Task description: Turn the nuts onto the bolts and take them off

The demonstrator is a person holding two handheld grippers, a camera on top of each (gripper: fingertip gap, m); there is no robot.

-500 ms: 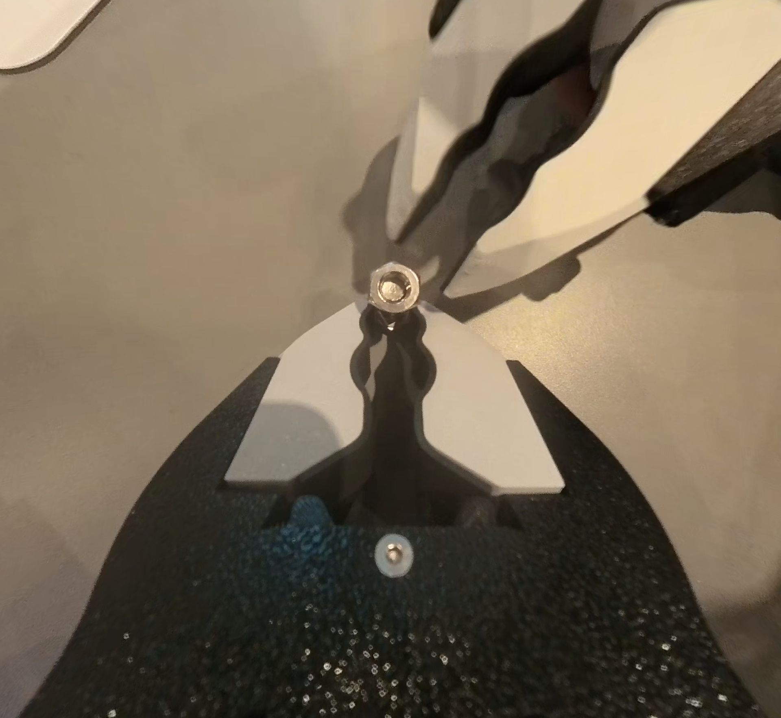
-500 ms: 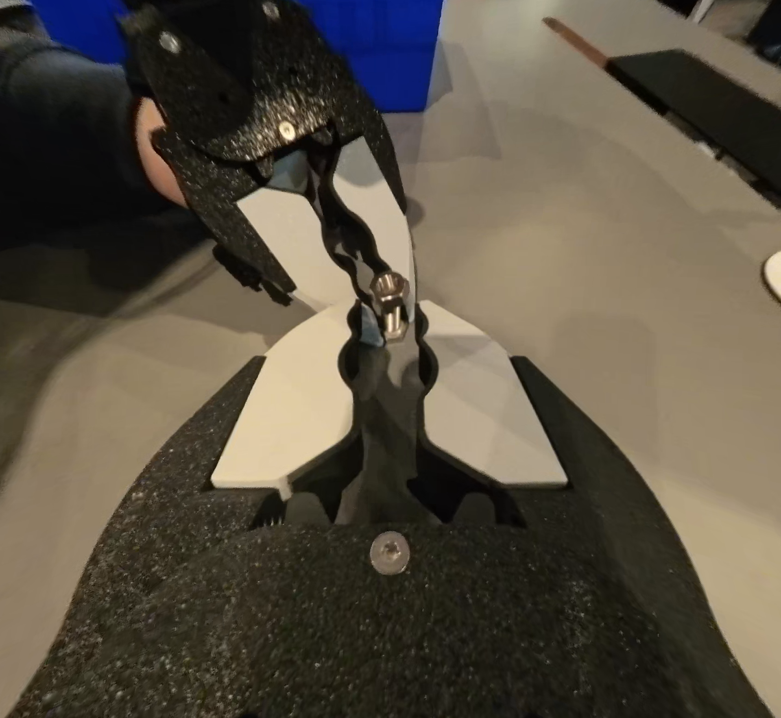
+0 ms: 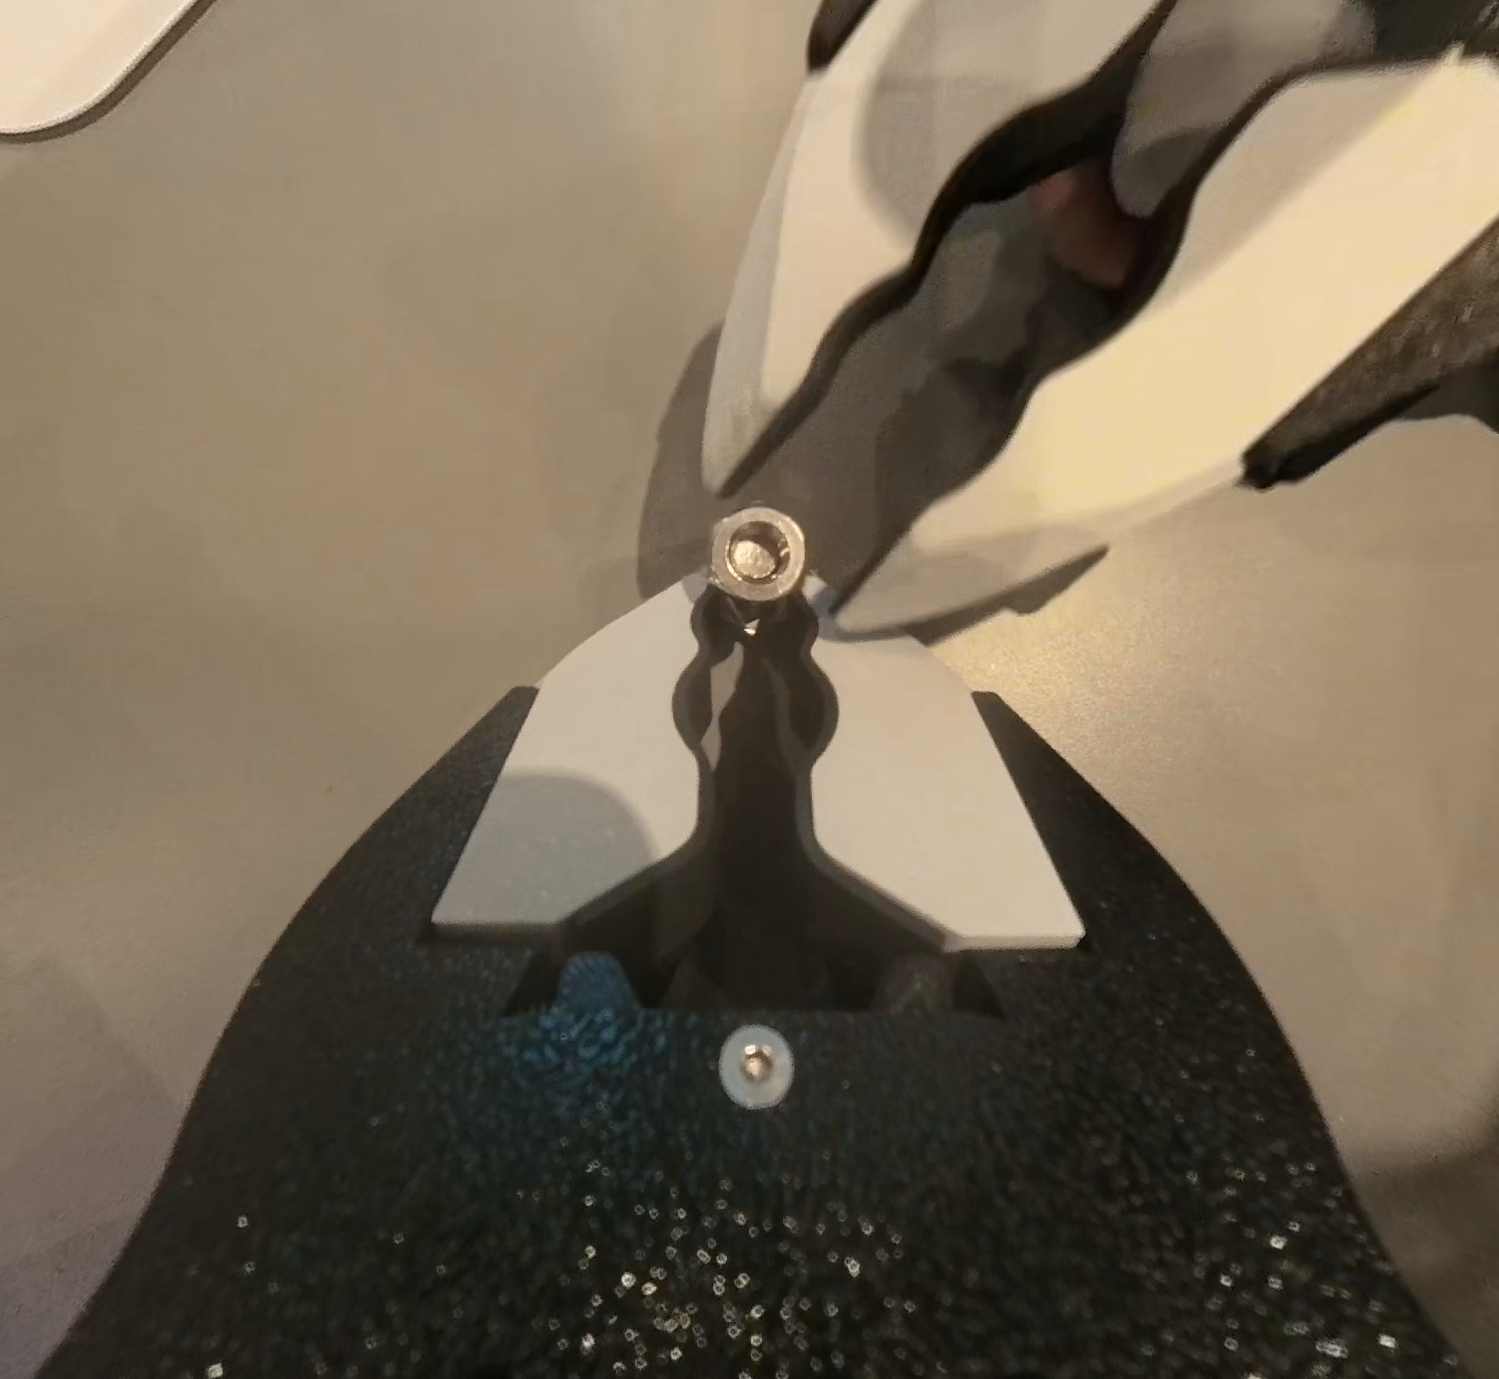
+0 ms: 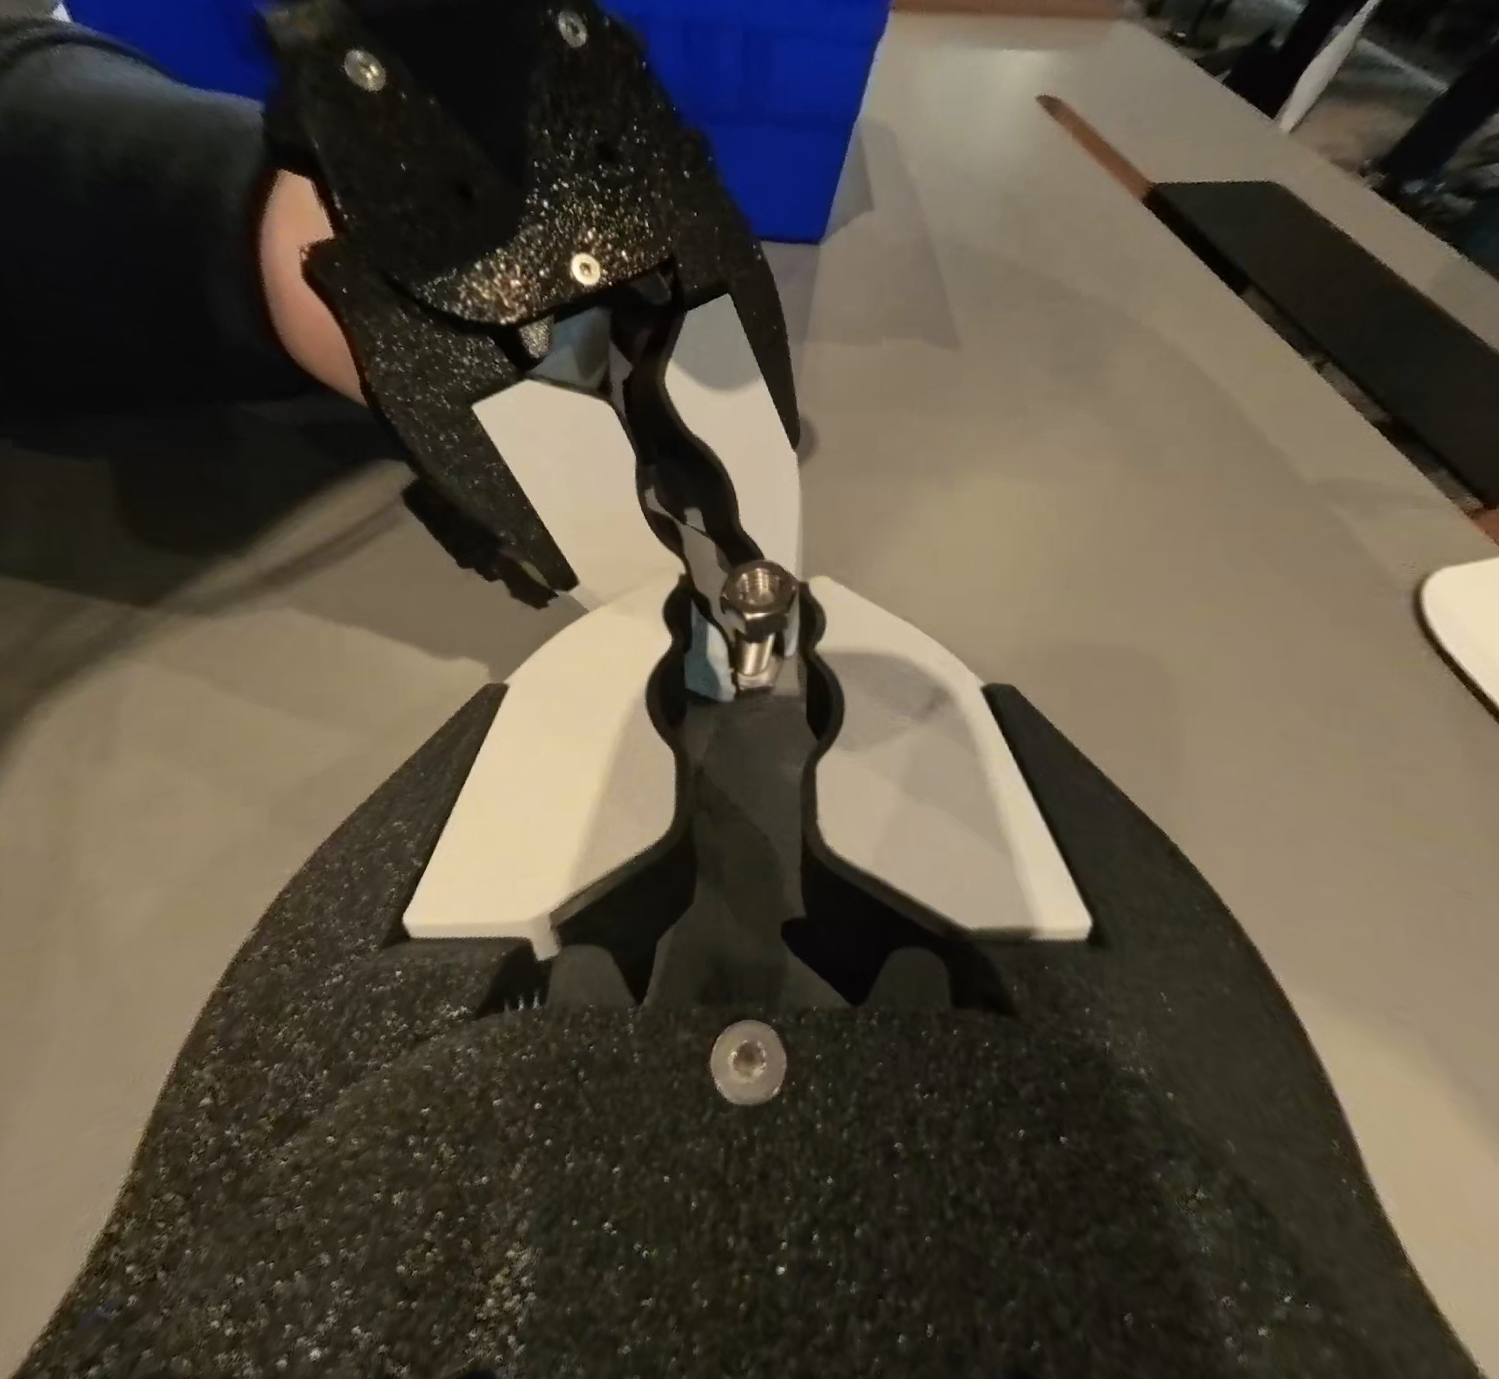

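Hex nut (image 4: pixel 758 602) sits threaded on the bolt (image 4: pixel 754 660), both up off the grey table (image 4: pixel 1095 529). My left gripper (image 3: pixel 758 598) is clamped tight on the bolt, nut end facing its camera (image 3: pixel 760 553). My right gripper (image 4: pixel 750 638) is nearly closed around the nut and bolt; can't tell if its fingers (image 4: pixel 568 732) actually grip. Tips of both grippers meet at the bolt. Blue bin (image 4: pixel 730 42) far left behind, black mat (image 4: pixel 1338 302) far right, white plate edge (image 4: pixel 1460 626) at right.
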